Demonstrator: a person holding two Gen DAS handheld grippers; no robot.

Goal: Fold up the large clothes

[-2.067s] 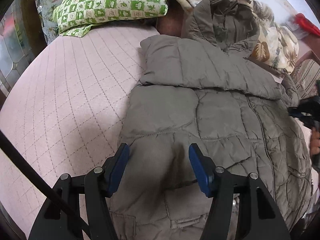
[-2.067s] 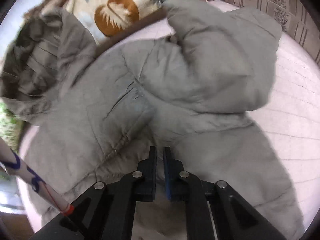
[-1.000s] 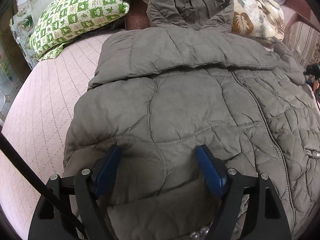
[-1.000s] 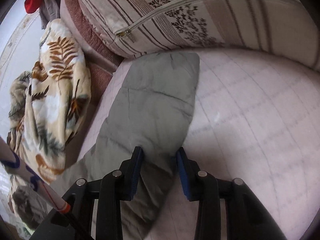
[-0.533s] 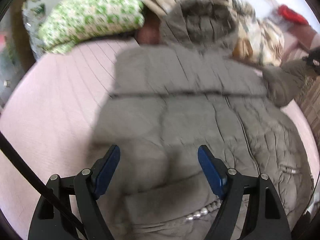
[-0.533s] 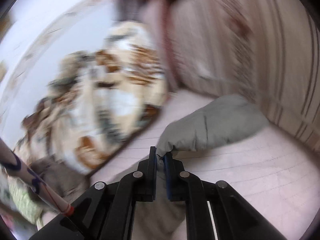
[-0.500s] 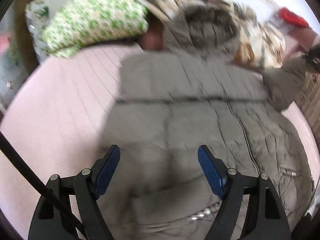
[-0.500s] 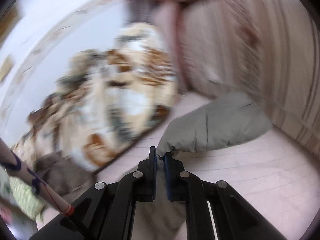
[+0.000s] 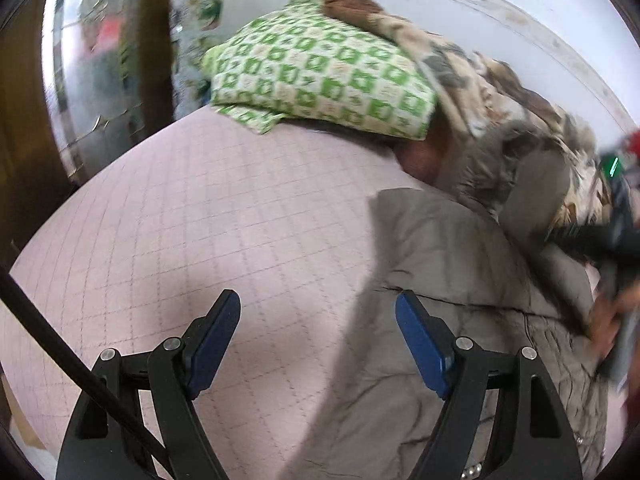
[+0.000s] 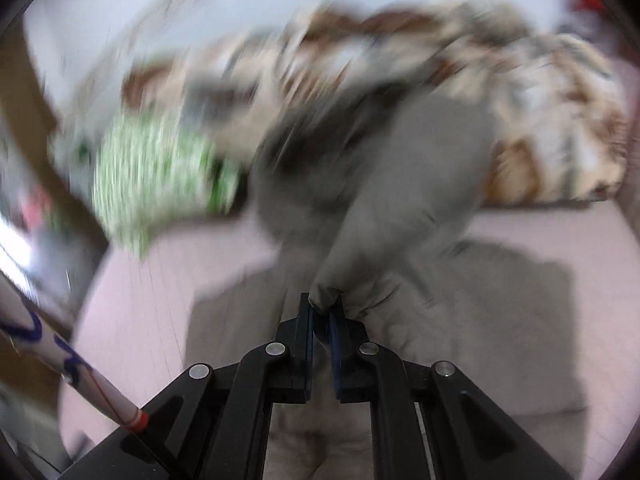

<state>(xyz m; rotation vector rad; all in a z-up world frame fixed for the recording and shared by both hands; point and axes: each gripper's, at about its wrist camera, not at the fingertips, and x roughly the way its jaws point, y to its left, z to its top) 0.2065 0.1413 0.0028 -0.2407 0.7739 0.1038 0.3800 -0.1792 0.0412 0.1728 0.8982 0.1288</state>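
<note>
Folding is judged barely begun: a sleeve [image 10: 400,200] of the grey jacket [image 9: 460,300], spread on the bed [image 9: 200,220], is pinched in the closed right claw [image 10: 322,316], while nothing is held by the wide-open left claw [image 9: 318,332] beside its hem.

Left wrist view: bare pink quilted bed cover [image 9: 192,224] filled the left and centre of the frame; passage was free there. The green checked pillow [image 9: 320,76] blocked the top centre. The grey padded jacket [image 9: 452,280] occupied the right half. Behind it, upper right, lay a leaf-print blanket [image 9: 460,92].
</note>
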